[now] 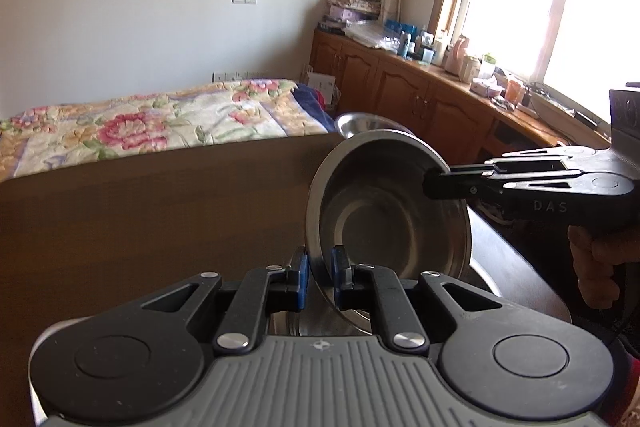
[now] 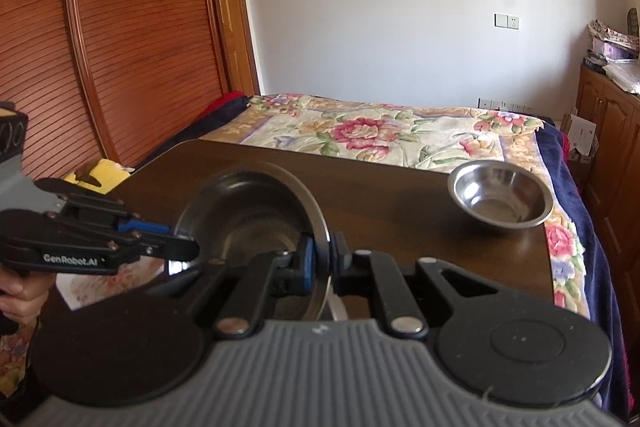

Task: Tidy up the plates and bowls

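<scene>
Both grippers grip one steel bowl (image 1: 384, 211), held tilted on edge above the desk (image 1: 160, 227). The left gripper (image 1: 319, 277) is clenched on the rim nearest it, blue pads either side of the metal. The right gripper (image 2: 322, 265) is clamped on the opposite rim; from the left wrist it reaches in from the right. Beyond the right gripper, ahead and to its right, a second bowl (image 2: 502, 199) sits upright near the desk's far corner. Just below the left gripper more steel shows, perhaps another dish; I cannot tell. No stack is visible yet, so the sorting seems at an early or middle stage: the held bowl remains to be placed, likely nested with the other.
</scene>
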Available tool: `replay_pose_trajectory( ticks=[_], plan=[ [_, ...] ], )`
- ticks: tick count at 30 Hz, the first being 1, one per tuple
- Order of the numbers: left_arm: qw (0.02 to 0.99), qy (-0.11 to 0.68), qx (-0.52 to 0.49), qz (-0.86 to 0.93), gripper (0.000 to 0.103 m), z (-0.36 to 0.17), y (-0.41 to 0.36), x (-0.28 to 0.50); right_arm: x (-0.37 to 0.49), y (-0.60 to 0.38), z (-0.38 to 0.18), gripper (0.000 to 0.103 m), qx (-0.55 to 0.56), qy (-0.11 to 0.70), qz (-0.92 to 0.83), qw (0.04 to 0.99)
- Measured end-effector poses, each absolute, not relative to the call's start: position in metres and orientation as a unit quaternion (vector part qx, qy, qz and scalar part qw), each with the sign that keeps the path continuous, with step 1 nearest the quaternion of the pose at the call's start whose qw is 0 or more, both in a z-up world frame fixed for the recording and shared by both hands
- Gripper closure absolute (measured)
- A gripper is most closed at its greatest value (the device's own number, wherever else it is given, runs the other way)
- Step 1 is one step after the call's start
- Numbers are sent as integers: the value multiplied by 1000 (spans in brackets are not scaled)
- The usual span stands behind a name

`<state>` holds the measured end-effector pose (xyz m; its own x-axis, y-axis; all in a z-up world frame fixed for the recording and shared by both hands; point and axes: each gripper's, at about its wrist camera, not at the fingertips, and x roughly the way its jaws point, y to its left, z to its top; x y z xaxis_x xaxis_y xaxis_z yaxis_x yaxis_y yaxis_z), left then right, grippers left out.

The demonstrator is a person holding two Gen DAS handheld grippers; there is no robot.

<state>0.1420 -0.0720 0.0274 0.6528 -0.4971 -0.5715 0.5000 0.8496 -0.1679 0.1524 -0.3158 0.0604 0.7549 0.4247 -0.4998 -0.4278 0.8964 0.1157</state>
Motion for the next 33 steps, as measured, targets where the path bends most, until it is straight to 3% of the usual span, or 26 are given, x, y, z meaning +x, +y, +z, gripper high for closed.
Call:
replay_pose_trajectory(
  ticks=[33],
  plan=[
    [899,334,24,-282,90,0,-79,130,125,-302,23,91,-64,283,220,931]
  ],
)
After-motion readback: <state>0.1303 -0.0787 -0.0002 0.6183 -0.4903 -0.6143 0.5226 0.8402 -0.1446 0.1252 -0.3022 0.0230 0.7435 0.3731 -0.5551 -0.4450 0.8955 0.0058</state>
